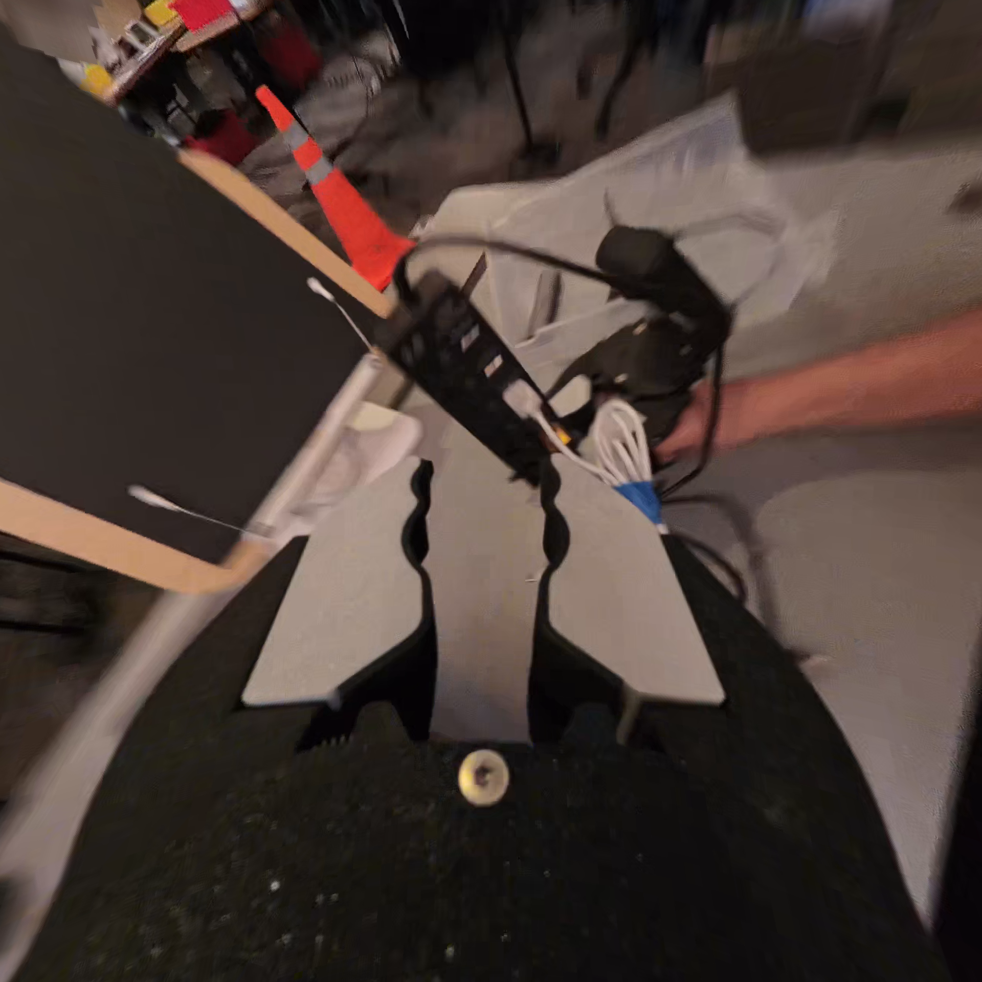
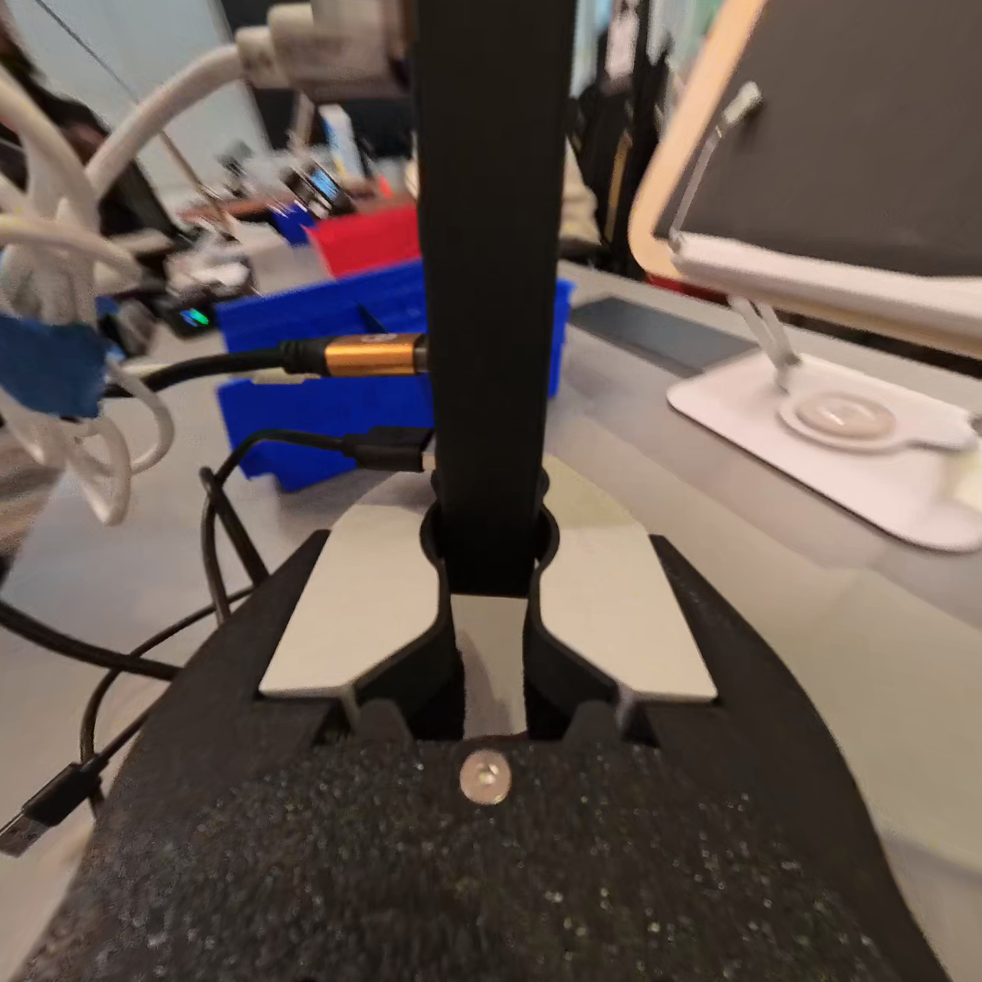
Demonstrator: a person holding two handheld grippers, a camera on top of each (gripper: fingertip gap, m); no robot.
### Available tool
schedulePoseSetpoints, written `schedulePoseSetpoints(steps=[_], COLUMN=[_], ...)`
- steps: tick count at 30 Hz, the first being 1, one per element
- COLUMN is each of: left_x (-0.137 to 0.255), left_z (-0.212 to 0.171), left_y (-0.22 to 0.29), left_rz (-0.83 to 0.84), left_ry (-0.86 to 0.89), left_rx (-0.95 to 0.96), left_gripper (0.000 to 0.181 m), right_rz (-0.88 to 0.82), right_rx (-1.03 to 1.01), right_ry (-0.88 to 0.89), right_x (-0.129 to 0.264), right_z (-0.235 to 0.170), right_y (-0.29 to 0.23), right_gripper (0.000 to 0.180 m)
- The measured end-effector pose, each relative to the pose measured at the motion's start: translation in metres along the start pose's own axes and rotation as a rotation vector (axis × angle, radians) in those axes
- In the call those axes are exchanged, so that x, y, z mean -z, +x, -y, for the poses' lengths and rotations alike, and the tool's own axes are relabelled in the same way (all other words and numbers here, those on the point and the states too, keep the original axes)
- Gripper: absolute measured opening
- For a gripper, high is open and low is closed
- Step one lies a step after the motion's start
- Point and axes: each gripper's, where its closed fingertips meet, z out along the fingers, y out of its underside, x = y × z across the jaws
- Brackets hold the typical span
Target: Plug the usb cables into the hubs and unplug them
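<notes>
A long black USB hub [image 2: 489, 265] stands upright in my right gripper [image 2: 489, 510], which is shut on its lower end. A gold-sleeved plug [image 2: 372, 356], a black plug [image 2: 388, 449] and a white plug [image 2: 319, 53] sit in its left side. A loose black USB plug [image 2: 21, 834] lies at the lower left. In the left wrist view the hub [image 1: 467, 372] hangs tilted just beyond my left gripper [image 1: 486, 478], which is open and empty. The hub's near end is close to my right fingertip [image 1: 550, 478]. A white cable bundle with blue tape [image 1: 637, 489] hangs beside it.
A tablet [image 1: 159, 329] on a white stand [image 2: 829, 425] is close on the hub's far side. Blue bins [image 2: 329, 319] and a red bin [image 2: 372, 239] stand behind the hub. A person's hand [image 1: 691, 430] holds the right gripper's black body [image 1: 653, 340]. An orange cone [image 1: 345, 202] stands on the floor.
</notes>
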Motion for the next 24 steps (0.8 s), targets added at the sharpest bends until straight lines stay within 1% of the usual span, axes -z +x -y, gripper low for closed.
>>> schedulePoseSetpoints(steps=[1, 3, 5, 7, 9, 11, 13, 15, 16, 20, 24], left_x=[-0.002, -0.013, -0.029, -0.048, -0.069, -0.080, -0.081, -0.080, -0.080, -0.082, -0.086], left_z=[-0.020, -0.068, -0.107, -0.122, -0.131, -0.131, -0.122, -0.116, -0.115, -0.108, -0.111], left_y=[0.008, 0.016, 0.024, 0.034, 0.042, 0.049, 0.062, 0.076, 0.079, 0.082, 0.081], left_rz=[-0.011, 0.058, 0.115, 0.115, 0.113, 0.114, 0.066, 0.010, 0.010, 0.081, 0.135], left_ry=[0.064, 0.104, 0.100, 0.133, 0.120, 0.132, 0.223, 0.294, 0.310, 0.330, 0.316], left_rx=[0.136, 0.298, 0.396, 0.455, 0.423, 0.356, 0.323, 0.317, 0.310, 0.254, 0.257], left_gripper=[0.037, 0.032, 0.031, 0.030, 0.029, 0.024, 0.015, 0.013, 0.013, 0.015, 0.017], right_rz=[0.062, 0.081, 0.082, 0.097, 0.125, 0.144, 0.152, 0.162, 0.168, 0.131, 0.050], right_rx=[0.009, 0.019, 0.016, 0.052, 0.073, 0.098, 0.125, 0.133, 0.135, 0.145, 0.116], right_ry=[0.049, 0.096, 0.100, 0.089, 0.087, 0.064, 0.045, 0.032, 0.030, 0.016, 0.025], right_x=[-0.002, -0.007, -0.009, -0.010, -0.009, -0.009, -0.010, -0.011, -0.011, -0.016, -0.017], right_z=[0.003, 0.002, -0.007, -0.009, -0.012, -0.016, -0.018, -0.020, -0.021, -0.022, -0.020], right_y=[-0.005, -0.003, -0.001, -0.007, -0.018, -0.027, -0.032, -0.034, -0.036, -0.034, -0.028], right_gripper=[0.027, 0.027, 0.027, 0.027, 0.027, 0.027, 0.027, 0.027, 0.027, 0.027, 0.027])
